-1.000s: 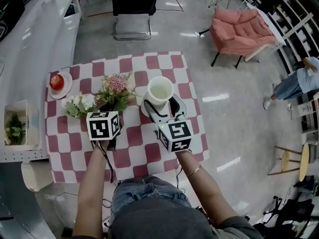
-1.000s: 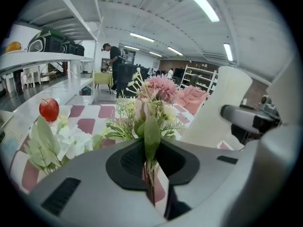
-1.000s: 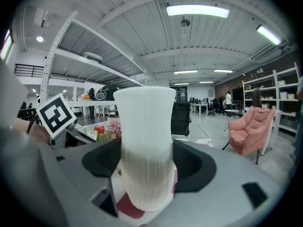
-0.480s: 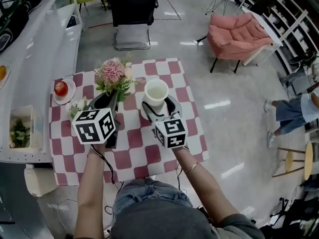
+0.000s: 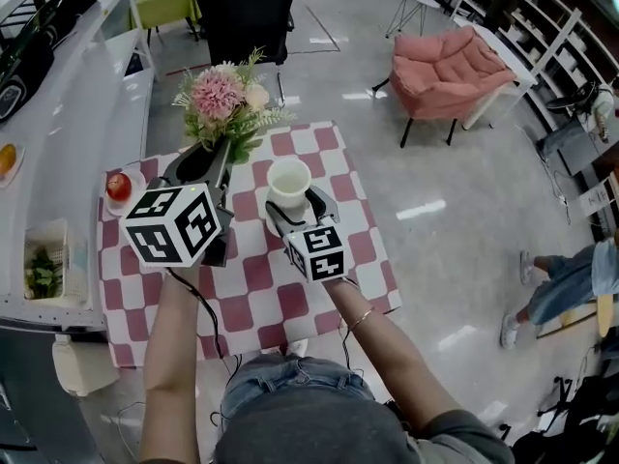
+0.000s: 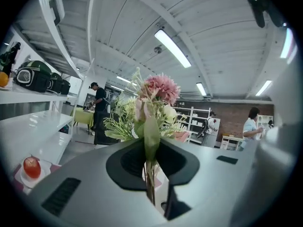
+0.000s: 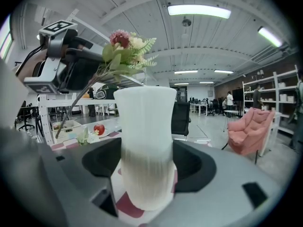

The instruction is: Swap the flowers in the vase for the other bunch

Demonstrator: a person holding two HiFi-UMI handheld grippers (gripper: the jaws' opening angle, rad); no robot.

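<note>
Room: open workroom with a polished floor; a pink armchair and a black chair stand beyond the desk, which wears a red-and-white checked cloth
Left claw: jaws drawn nearly together, pinching the thin stems of the pink flower bunch; the heads stand above and ahead of its tips, high over the desk
Right claw: jaws set wide and, as far as I can judge, closed on the lower part of the white ribbed vase, which stands on the desk right between them
Vase mouth: empty in the head view; no stem in it
Pink flower bunch, from the right claw: up and to the left, well clear of the vase rim; the stem ends hang free below the left claw
White flower bunch: lying on the desk to the left of the right claw, just beside the apple on its plate; the head view hides it behind the left claw's marker cube
Done so far: the first bunch is out of the vase, and the vase is steadied upright
Left to do: put the pink flower bunch down away from the vase; let go of it; pick up the white flower bunch by its stems; stand it in the vase
Progress, as a judgement: under halfway; the removal is finished but not the laying aside, and the replacement bunch is untouched
Watch for: loose stems slipping in the narrow pinch; the vase tipping if the right claw lets go early
</note>
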